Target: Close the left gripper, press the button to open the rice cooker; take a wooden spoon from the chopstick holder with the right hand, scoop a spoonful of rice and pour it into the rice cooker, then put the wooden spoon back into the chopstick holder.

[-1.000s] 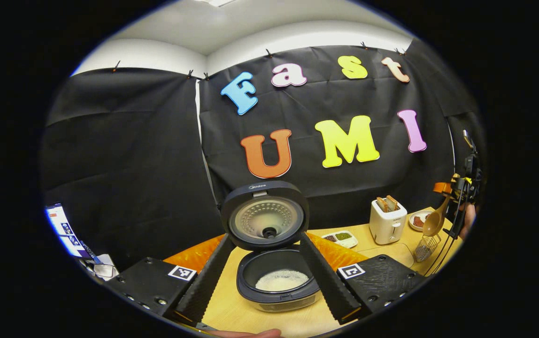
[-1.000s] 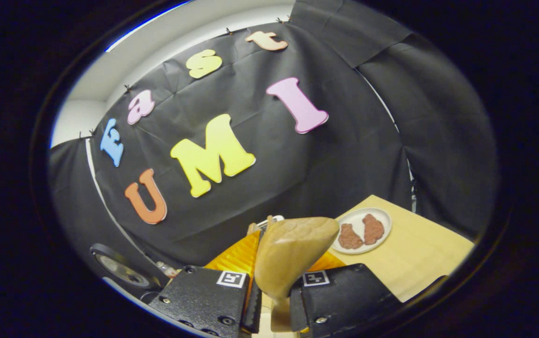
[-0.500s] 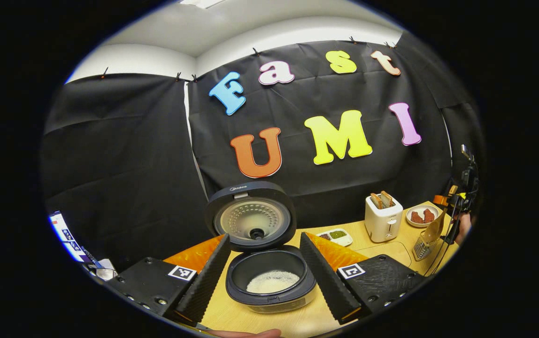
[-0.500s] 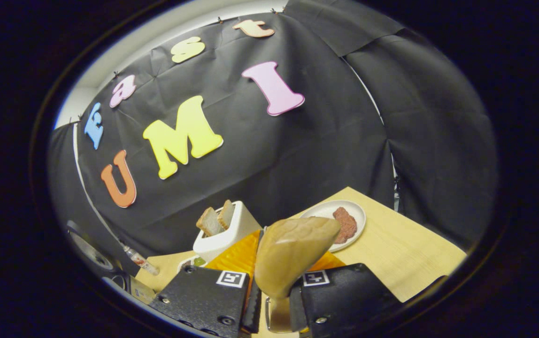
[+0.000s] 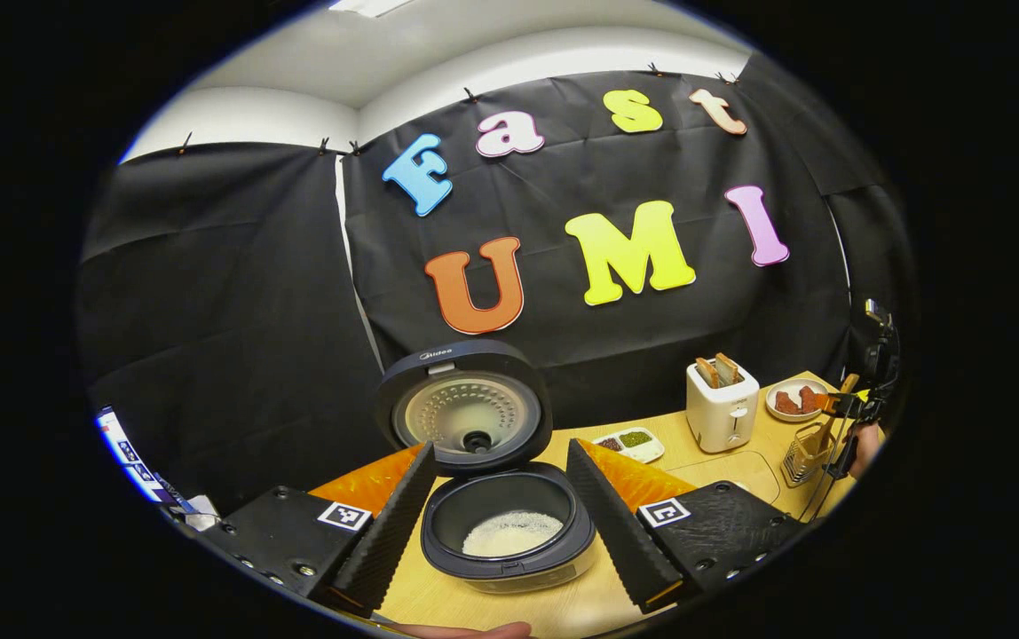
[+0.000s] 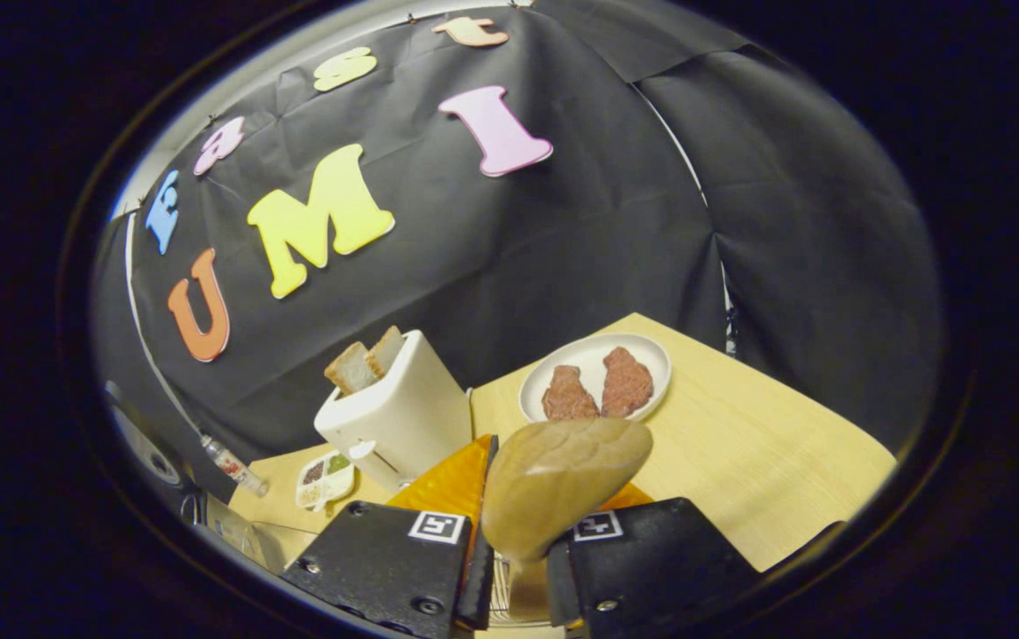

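Pointing up: wooden spoon bowl, handle downward.

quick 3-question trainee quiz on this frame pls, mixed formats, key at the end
1. True or false: the rice cooker has its lid down.
2. What does the right gripper hold? A) the wooden spoon B) a slice of toast C) nothing
3. Fill in: the toaster holds two slices of ____.

Key:
1. False. The lid stands up and rice shows in the pot.
2. A. Both fingers clamp the handle, and the spoon is over the chopstick holder.
3. Bread.
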Demonstrator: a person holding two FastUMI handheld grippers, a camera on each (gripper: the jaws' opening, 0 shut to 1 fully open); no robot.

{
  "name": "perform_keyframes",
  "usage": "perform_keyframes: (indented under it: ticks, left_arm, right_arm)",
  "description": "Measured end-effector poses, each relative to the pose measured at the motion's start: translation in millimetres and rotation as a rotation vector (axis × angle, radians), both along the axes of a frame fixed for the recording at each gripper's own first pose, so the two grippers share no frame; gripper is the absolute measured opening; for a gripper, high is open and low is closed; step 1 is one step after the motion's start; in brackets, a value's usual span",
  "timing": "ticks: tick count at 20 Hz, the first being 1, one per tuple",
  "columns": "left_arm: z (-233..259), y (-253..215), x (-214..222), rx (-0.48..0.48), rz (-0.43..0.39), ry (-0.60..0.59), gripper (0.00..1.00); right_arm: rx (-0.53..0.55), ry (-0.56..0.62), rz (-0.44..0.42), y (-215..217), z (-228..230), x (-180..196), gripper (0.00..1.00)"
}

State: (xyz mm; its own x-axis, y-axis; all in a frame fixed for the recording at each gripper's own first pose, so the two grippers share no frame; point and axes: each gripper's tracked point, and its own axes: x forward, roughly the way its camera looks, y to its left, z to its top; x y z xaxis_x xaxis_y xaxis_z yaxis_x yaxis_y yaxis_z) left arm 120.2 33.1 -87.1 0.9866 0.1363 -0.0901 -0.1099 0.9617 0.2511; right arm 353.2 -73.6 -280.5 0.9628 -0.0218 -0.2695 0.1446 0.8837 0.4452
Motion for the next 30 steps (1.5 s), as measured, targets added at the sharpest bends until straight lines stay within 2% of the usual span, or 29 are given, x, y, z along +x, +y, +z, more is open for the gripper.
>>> perform_keyframes:
  ticks: [8, 11, 14, 16, 17, 23, 24, 25, 26, 27, 28, 29, 30]
  left_arm:
    - [3, 2, -3, 0.000, -0.003, -0.003, 0.94]
    - [5, 1, -2, 0.006, -0.007, -0.009, 0.94]
    - [6, 3, -3, 0.004, -0.012, -0.011, 0.94]
    - [7, 3, -5, 0.003, -0.014, -0.013, 0.94]
    - [9, 3, -6, 0.001, -0.016, -0.013, 0.94]
    - [23, 9, -5, -0.024, -0.027, -0.030, 0.95]
    - [25, 11, -4, -0.034, -0.028, -0.031, 0.94]
    - [28, 11, -3, -0.044, -0.033, -0.031, 0.94]
    - [33, 12, -1, -0.050, -0.037, -0.046, 0.95]
    - [42, 16, 0, -0.051, -0.035, -0.060, 0.95]
    - [52, 18, 3, -0.054, -0.034, -0.080, 0.95]
    - [61, 21, 6, -0.062, -0.032, -0.101, 0.95]
    - [68, 24, 8, -0.077, -0.034, -0.114, 0.95]
  right_arm:
    - [-0.045, 0.038, -0.024, -9, -6, -3, 0.25]
    - [-0.122, 0.057, -0.048, -15, -5, -4, 0.80]
    - [-0.218, 0.086, -0.101, -32, -2, -16, 0.96]
    - [-0.259, 0.086, -0.104, -34, 8, -29, 0.92]
    - [-0.286, 0.080, -0.112, -37, 14, -41, 0.96]
    - [-0.319, -0.011, -0.111, -21, 91, -125, 0.96]
    - [-0.341, -0.034, -0.088, -10, 109, -141, 0.97]
    - [-0.365, -0.053, -0.060, 2, 125, -155, 0.93]
    - [-0.397, -0.066, -0.035, 15, 139, -170, 0.97]
    - [-0.421, -0.092, -0.002, 29, 158, -188, 0.98]
    - [-0.431, -0.118, 0.024, 45, 176, -204, 0.94]
    - [-0.446, -0.149, 0.048, 59, 192, -219, 0.98]
    - [-0.467, -0.174, 0.059, 73, 208, -234, 0.98]
